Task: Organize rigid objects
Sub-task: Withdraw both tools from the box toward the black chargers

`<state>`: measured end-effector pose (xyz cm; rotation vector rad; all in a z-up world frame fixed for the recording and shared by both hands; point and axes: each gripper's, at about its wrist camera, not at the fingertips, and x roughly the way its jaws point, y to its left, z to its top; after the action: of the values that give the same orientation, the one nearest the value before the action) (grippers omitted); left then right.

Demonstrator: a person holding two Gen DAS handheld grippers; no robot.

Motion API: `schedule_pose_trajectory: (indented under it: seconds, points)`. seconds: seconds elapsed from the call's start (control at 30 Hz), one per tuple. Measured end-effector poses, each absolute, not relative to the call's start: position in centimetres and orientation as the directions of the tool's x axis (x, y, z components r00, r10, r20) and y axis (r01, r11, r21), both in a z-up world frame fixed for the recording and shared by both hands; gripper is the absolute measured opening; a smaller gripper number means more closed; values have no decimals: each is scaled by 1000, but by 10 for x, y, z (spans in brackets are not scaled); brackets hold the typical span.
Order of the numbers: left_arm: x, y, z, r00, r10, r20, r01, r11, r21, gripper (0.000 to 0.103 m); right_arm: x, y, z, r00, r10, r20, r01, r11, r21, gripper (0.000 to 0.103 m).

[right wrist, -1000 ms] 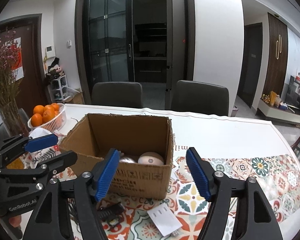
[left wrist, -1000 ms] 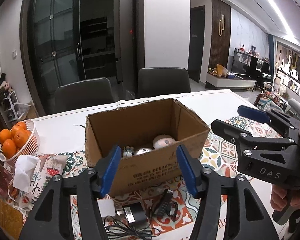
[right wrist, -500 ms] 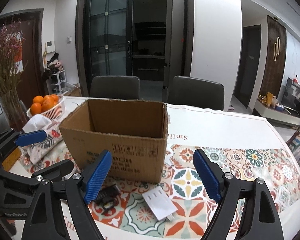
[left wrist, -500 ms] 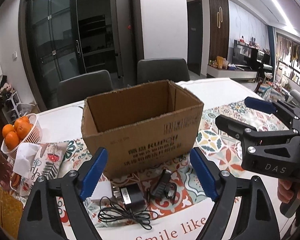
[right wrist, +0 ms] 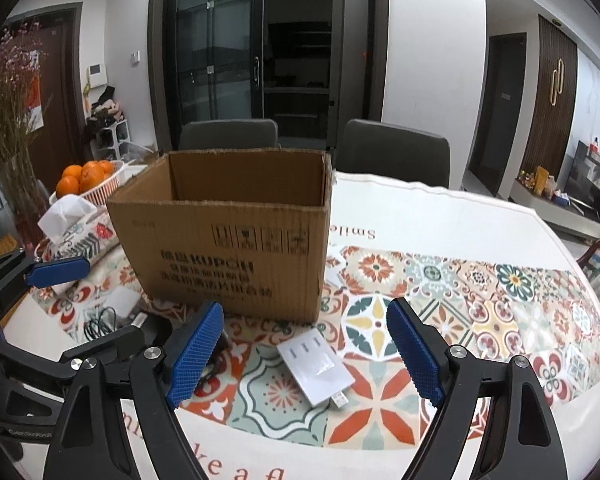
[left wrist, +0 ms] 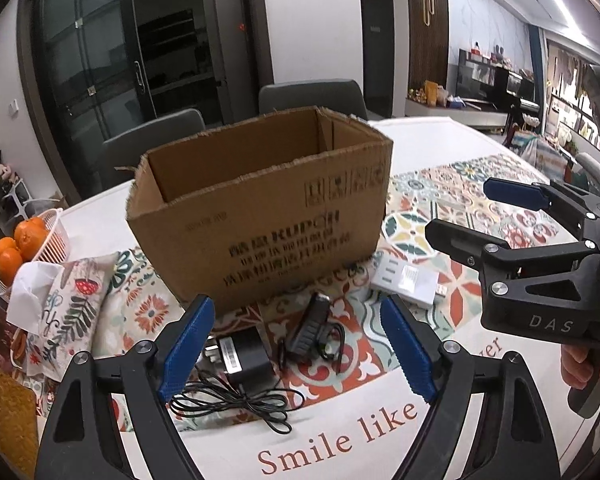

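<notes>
An open cardboard box (left wrist: 268, 216) stands on the table; it also shows in the right wrist view (right wrist: 236, 236). Its inside is hidden from here. In front of it lie a black power adapter (left wrist: 242, 354) with a tangled thin cable (left wrist: 240, 400), a small black charger (left wrist: 312, 326) and a flat white USB device (left wrist: 406, 282), which also shows in the right wrist view (right wrist: 316, 366). My left gripper (left wrist: 296, 350) is open and empty, low over the adapter and charger. My right gripper (right wrist: 304, 356) is open and empty, just above the white device.
A white basket of oranges (left wrist: 28, 240) and a patterned tissue pouch (left wrist: 72, 300) sit at the left. Dried flowers in a vase (right wrist: 8, 140) stand at the far left. Two grey chairs (right wrist: 396, 152) are behind the table. The patterned runner (right wrist: 480, 292) extends right.
Both grippers have dropped lower and pulled back from above the box toward the table's front. The box contents are out of sight and the items in front of the box now show.
</notes>
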<state>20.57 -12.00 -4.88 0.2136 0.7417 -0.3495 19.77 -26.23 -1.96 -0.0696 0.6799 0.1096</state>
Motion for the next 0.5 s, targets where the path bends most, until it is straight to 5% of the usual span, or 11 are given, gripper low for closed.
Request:
schedule_pose_trajectory:
  seconds: [0.5]
  points:
    - [221,-141,-91,588,-230,-776,461,883,88,85,209,-272,-75,656,109,-747,-141,990,20,85]
